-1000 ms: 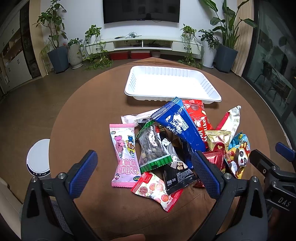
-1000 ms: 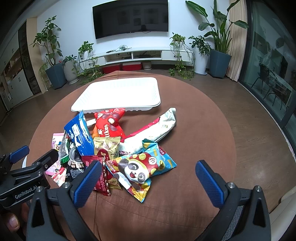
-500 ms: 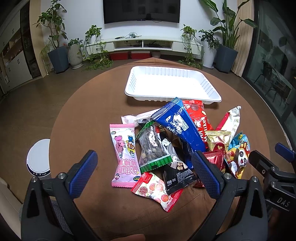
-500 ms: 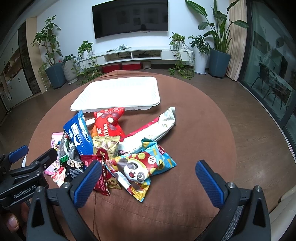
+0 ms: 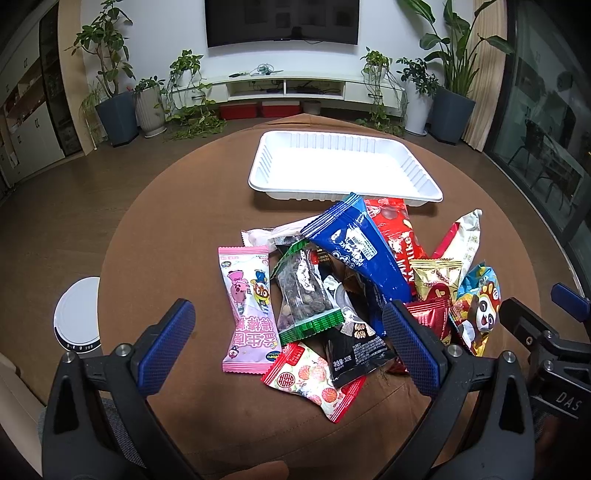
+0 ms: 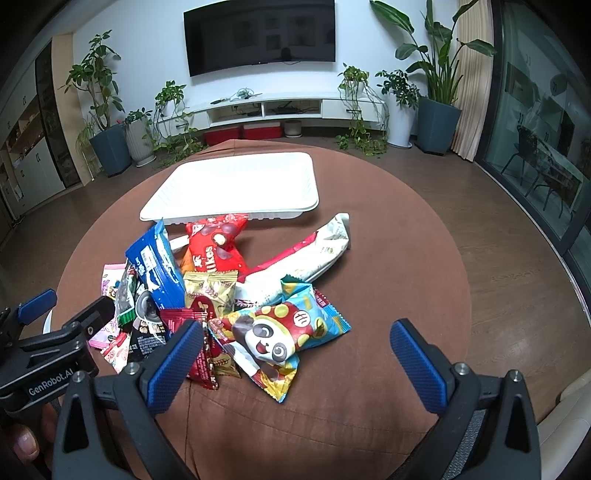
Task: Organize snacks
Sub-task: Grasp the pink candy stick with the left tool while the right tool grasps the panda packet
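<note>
Both the left gripper (image 5: 291, 347) and right gripper (image 6: 295, 365) hang wide open, empty, short of the snack pile (image 5: 354, 288). Nothing seems picked yet; next, probably, one closes on a near packet and carries it ahead to the white tray (image 5: 258, 173).

right claw (image 6: 297, 360): open, empty | panda packet (image 6: 284, 338): just ahead | white tray (image 6: 236, 190): behind snack pile

Home living room: wall TV (image 6: 260, 35), houseplants (image 6: 439, 55).
</note>
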The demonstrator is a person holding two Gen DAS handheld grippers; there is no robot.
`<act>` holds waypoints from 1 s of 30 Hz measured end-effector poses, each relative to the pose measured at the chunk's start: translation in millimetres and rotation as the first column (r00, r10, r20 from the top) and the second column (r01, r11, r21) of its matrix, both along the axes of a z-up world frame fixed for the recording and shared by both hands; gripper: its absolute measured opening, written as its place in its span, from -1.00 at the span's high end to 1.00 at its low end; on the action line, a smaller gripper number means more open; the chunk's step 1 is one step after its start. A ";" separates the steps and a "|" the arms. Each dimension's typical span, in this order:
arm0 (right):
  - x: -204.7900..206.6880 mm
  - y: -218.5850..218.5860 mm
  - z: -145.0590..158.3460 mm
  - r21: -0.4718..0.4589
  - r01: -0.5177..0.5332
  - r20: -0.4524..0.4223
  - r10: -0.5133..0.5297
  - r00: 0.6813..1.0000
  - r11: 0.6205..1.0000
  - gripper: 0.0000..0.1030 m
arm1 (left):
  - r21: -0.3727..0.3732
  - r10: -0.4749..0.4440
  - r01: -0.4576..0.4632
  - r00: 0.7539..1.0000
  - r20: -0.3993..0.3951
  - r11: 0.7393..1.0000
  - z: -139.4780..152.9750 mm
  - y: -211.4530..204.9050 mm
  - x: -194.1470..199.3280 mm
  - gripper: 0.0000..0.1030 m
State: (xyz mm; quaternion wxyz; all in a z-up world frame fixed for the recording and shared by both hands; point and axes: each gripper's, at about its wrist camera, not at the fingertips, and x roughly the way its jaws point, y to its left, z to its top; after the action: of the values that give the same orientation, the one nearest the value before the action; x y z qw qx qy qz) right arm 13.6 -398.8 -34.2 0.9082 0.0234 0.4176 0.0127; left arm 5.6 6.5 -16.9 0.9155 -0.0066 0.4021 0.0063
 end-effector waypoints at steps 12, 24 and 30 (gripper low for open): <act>-1.2 -13.8 -1.8 0.070 -0.020 0.012 0.020 1.000 0.997 -1.00 | -0.224 -0.103 0.089 0.993 -0.053 0.971 -11.6 29.9 0.8 -0.99; 7.4 -37.7 -16.2 0.186 -0.033 -0.082 0.049 0.995 0.982 -0.80 | -0.260 -0.027 -0.014 0.988 -0.154 0.966 -28.4 78.7 6.3 -1.00; 9.5 -37.8 -13.0 0.182 -0.053 -0.075 0.068 0.995 0.982 -0.80 | -0.239 -0.030 -0.032 0.967 -0.251 0.970 -36.8 93.8 46.0 -1.00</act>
State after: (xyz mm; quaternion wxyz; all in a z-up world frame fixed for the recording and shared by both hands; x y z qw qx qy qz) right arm 23.1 -436.5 -47.2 0.8839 0.0931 0.4518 0.0769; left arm 51.6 100.4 -53.6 0.8491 -0.1172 0.5134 -0.0414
